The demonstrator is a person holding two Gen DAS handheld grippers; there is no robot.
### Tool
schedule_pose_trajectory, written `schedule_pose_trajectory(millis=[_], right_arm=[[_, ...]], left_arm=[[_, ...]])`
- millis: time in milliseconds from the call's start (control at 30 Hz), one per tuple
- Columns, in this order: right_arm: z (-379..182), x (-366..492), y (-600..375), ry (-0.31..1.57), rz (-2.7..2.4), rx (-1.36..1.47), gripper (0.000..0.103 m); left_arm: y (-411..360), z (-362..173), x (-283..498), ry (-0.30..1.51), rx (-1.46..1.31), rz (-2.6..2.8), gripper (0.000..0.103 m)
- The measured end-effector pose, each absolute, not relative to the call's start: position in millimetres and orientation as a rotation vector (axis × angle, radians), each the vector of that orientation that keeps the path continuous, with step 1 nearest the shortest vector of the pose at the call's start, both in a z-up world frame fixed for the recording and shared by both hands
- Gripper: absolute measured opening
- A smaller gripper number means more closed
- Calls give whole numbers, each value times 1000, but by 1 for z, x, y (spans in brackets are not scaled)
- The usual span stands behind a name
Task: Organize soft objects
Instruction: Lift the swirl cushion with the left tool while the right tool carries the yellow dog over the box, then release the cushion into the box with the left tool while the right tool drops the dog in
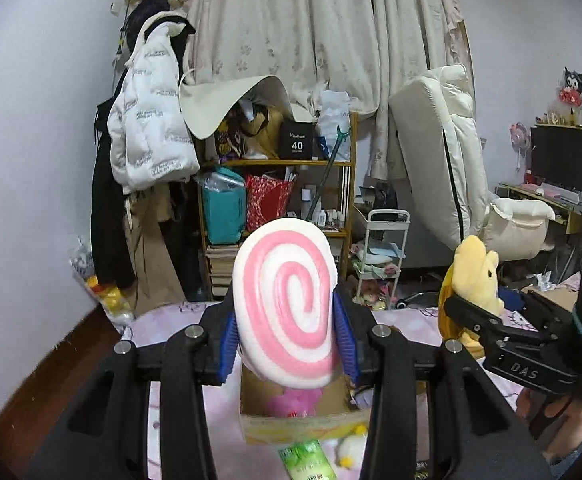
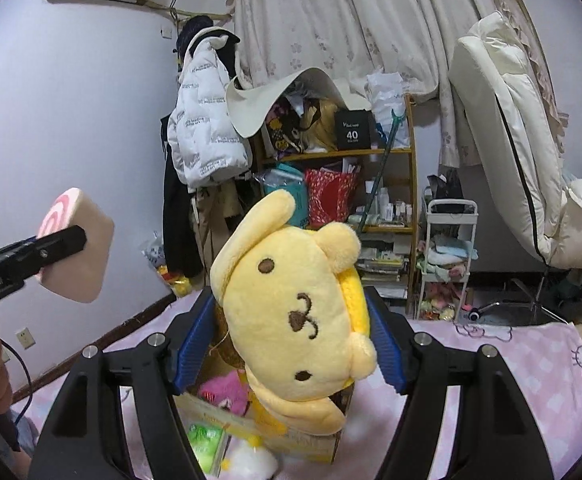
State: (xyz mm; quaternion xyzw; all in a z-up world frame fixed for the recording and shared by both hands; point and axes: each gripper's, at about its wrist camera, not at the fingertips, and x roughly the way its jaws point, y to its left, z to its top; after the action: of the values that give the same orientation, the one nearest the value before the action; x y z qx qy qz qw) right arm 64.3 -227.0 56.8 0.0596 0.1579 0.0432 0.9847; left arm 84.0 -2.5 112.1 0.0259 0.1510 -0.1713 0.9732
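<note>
My left gripper is shut on a white cushion with a pink spiral and holds it up above a cardboard box on the pink bed. The same cushion shows at the left of the right wrist view. My right gripper is shut on a yellow plush dog and holds it above the box. The plush dog and the right gripper also show at the right of the left wrist view. A pink plush lies inside the box.
A green packet and a small white plush lie on the bed beside the box. Beyond the bed stand a cluttered wooden shelf, hanging coats, a white trolley and a cream recliner.
</note>
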Motion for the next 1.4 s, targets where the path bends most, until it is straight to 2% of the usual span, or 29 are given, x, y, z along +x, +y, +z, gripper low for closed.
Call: schedule_pose_trajectory(millis=[233,1033,1233,1400], right_arm=[[60,78,-223,295,109,91,75],[-32,124,-233,518,142,183,76],[-40,130,-232,555,154,193,77],[-42,131,-232,572,168,201,81]], left_arm=[[-10,102,101,283,24,-301,40],[-34,-15,173,583,104,-330,42],[-31,-25,180,606,88,-311,46],[-30,-27,181,620,97,-286,52]])
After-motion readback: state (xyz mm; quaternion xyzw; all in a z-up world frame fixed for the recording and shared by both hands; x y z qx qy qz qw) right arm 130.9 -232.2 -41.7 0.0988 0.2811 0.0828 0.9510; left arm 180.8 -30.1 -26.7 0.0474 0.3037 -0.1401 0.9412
